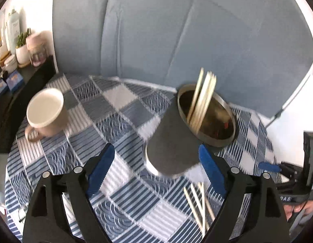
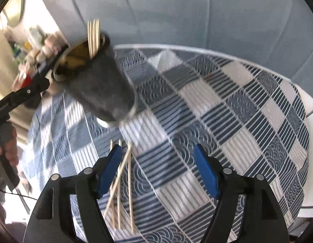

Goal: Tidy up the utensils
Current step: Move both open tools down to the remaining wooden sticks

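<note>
A dark grey cup (image 1: 172,141) with a metal rim stands tilted on the checked cloth, with several wooden chopsticks (image 1: 203,99) in it. It also shows in the right wrist view (image 2: 99,87) with the chopsticks (image 2: 93,38) sticking out. Several more chopsticks (image 1: 198,206) lie loose on the cloth, also in the right wrist view (image 2: 122,186). My left gripper (image 1: 158,172) is open, with the cup's base between its fingertips. My right gripper (image 2: 158,172) is open and empty above the cloth, with the loose chopsticks beside its left finger (image 2: 109,172).
A beige mug (image 1: 47,113) stands at the left on the blue and white checked tablecloth (image 1: 116,121). A blue sofa back (image 1: 176,30) rises behind the table. A dark shelf with jars and a small plant (image 1: 20,48) is at the far left.
</note>
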`<move>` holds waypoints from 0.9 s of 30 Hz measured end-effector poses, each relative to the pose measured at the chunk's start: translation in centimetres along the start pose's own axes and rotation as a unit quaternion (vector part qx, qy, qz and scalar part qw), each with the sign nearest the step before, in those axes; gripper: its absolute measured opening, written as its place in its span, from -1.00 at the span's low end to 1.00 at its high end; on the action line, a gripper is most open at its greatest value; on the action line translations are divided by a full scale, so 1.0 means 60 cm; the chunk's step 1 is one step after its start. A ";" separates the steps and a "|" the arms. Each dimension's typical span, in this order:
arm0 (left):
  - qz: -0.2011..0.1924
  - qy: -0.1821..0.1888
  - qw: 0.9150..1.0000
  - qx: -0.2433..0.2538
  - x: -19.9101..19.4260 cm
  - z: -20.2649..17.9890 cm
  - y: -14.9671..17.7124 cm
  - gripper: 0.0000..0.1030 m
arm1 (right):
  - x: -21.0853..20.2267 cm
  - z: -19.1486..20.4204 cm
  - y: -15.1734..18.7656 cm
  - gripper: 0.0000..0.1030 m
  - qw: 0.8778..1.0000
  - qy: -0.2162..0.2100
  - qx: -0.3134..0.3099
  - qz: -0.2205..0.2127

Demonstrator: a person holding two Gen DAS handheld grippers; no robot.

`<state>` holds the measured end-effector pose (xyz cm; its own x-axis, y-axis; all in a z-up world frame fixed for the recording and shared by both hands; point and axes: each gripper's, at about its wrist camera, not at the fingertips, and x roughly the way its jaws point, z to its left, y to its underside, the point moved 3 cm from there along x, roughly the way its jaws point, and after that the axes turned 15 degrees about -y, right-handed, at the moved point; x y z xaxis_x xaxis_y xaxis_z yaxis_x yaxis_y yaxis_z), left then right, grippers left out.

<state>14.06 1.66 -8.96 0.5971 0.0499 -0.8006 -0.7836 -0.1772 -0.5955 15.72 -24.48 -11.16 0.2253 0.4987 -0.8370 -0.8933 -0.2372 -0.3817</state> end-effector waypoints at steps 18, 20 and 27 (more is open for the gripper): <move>0.134 0.013 0.987 0.089 0.034 -0.128 0.243 0.68 | 0.075 -0.014 0.141 0.33 0.994 -0.006 -0.049 0.100; 0.137 0.015 0.986 0.088 0.035 -0.136 0.250 0.68 | 0.076 -0.013 0.152 0.33 0.993 -0.008 -0.057 0.107; 0.138 -0.004 0.986 0.093 0.052 -0.154 0.269 0.71 | 0.071 -0.009 0.171 0.33 0.991 -0.013 -0.077 0.111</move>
<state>4.88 -10.13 -20.44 0.3552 0.0324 -0.9342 -0.9347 -0.0015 -0.3555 7.74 -25.25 -18.89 0.0179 0.4411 -0.8973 -0.8490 -0.4673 -0.2466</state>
